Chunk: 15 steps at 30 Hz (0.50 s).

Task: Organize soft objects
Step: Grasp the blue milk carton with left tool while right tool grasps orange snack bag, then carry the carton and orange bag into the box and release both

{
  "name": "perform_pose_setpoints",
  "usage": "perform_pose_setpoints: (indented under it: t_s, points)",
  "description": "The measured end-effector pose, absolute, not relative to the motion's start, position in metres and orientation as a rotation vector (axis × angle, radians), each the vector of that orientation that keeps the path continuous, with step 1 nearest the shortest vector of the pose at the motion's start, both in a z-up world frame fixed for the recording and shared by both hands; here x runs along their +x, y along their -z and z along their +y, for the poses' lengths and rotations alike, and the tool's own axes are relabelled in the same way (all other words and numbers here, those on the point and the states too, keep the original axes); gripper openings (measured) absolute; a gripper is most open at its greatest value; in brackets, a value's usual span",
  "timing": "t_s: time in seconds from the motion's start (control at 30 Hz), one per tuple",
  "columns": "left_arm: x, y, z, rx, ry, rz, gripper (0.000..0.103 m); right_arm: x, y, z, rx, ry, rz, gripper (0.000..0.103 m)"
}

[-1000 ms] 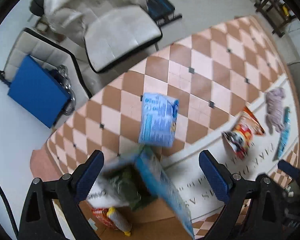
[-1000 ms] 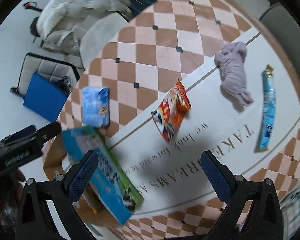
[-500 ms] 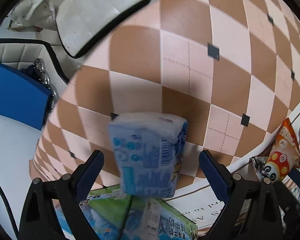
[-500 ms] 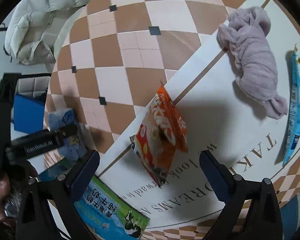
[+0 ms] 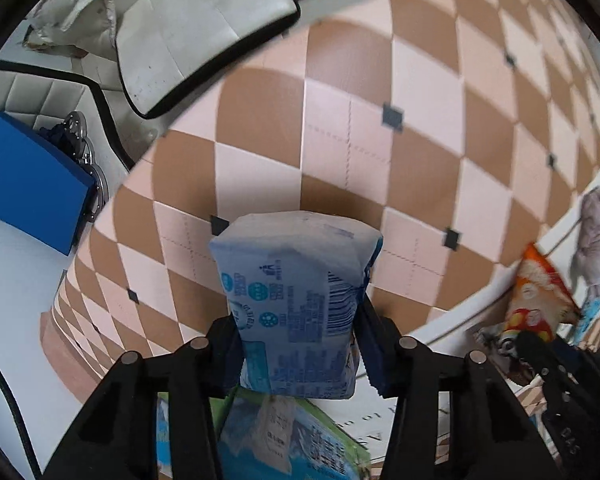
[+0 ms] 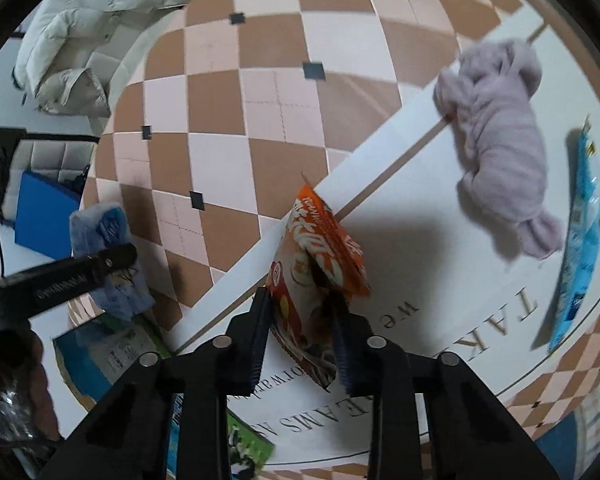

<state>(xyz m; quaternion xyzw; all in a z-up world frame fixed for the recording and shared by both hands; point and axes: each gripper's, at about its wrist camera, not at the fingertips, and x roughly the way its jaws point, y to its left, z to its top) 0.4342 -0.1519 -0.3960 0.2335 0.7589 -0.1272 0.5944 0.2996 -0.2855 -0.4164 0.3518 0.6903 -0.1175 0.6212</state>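
A pale blue tissue pack stands between the fingers of my left gripper. The jaws are closing and both pads press its sides. It rests on the checkered floor mat, just beyond the carton box. My right gripper is closing on an orange snack bag that lies on the white lettered mat, and its pads pinch the bag. A lilac soft cloth and a long blue packet lie further right on that mat.
The open carton box, with green and blue printed flaps, sits at the near left between the two grippers. Beyond the mat's edge are a white padded seat, a blue pad and a white puffy jacket.
Both grippers have sunk toward the floor. The left jaws went from wide open to pressing the blue tissue pack; the right jaws closed from wide open onto the orange snack bag.
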Motion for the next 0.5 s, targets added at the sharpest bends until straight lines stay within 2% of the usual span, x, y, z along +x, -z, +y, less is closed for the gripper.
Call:
perform_pose_setpoints:
  t_s: [0.23, 0.5]
  points:
    - [0.422, 0.332, -0.149, 0.419, 0.34, 1.675, 0.045, 0.301, 0.371, -0.287, 0.736, 0.199, 1.542, 0.019]
    - [0.38, 0.264, -0.09, 0.268, 0.345, 1.58, 0.045, 0.292, 0.309, -0.267, 0.646, 0.064, 1.478, 0.014]
